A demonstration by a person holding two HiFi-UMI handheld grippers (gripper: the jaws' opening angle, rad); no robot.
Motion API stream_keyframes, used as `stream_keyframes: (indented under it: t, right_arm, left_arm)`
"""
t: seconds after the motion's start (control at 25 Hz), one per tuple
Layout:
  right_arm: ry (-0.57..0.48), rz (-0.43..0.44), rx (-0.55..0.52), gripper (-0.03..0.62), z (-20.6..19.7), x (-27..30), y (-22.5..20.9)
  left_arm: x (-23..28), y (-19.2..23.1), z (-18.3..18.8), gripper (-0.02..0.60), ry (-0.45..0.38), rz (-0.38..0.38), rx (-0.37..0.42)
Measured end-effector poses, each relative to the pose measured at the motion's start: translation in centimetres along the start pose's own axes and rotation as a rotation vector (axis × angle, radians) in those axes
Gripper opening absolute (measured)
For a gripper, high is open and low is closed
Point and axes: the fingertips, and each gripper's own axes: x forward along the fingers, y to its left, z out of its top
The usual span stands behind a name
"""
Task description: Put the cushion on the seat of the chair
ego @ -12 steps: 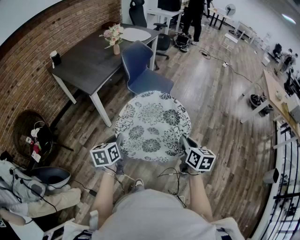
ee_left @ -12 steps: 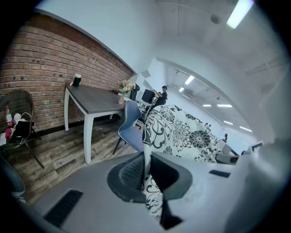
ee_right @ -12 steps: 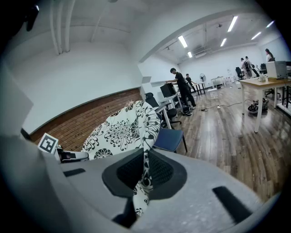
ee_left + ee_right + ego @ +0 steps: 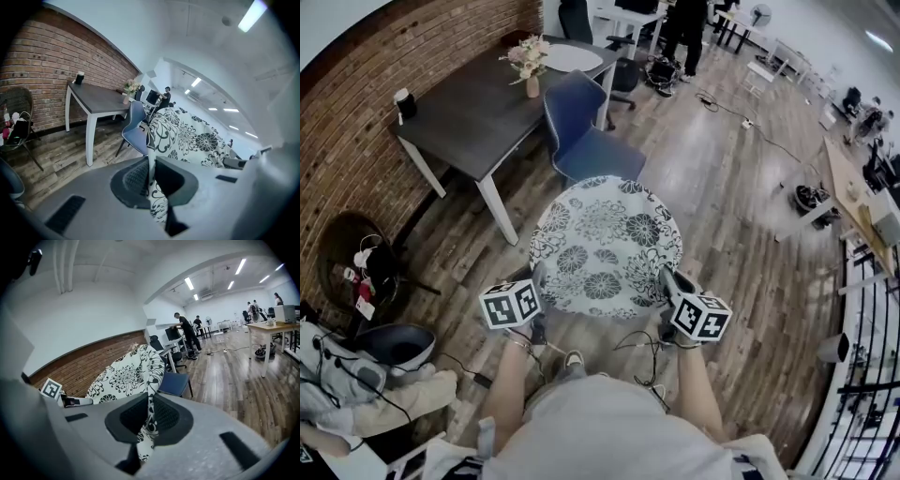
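A round white cushion (image 4: 607, 248) with black flowers hangs flat in the air in front of me, held by its near edge on both sides. My left gripper (image 4: 539, 289) is shut on its left rim, and the fabric (image 4: 152, 164) runs between the jaws. My right gripper (image 4: 661, 286) is shut on its right rim, the cloth (image 4: 149, 416) pinched there too. The blue chair (image 4: 581, 136) stands just beyond the cushion, beside the dark table (image 4: 483, 112); its seat (image 4: 605, 157) partly shows past the cushion's far edge. The chair (image 4: 133, 131) (image 4: 177, 383) shows in both gripper views.
On the table are a vase of flowers (image 4: 530, 70), a white plate (image 4: 572, 58) and a cup (image 4: 403, 101). A brick wall (image 4: 356, 122) runs along the left, with a wicker chair (image 4: 352, 262) and bags. Cables (image 4: 642, 352) lie on the wood floor by my feet. People stand far off.
I have moved a little closer to the chair, with the cushion still held in both grippers. The grips have not changed.
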Motion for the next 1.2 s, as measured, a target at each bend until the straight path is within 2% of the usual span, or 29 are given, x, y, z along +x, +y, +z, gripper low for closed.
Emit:
stream_keyframes:
  t: [0.56, 0.88, 1.2]
  right_arm:
    - [0.000, -0.051, 0.097, 0.021, -1.1, 0.9, -0.8]
    - [-0.012, -0.070, 0.137, 0.021, -0.6, 2.1, -4.3]
    - [-0.005, -0.023, 0.143, 0.021, 3.2, 7.1, -8.2]
  left_arm:
    - [2.4, 1.8, -0.2, 0.014, 0.051, -0.040, -0.008]
    - [5.8, 0.1, 0.0, 0.014, 0.088, -0.044, 0.030]
    - [10.9, -1.5, 3.2, 0.014, 0.075, -0.005, 0.033]
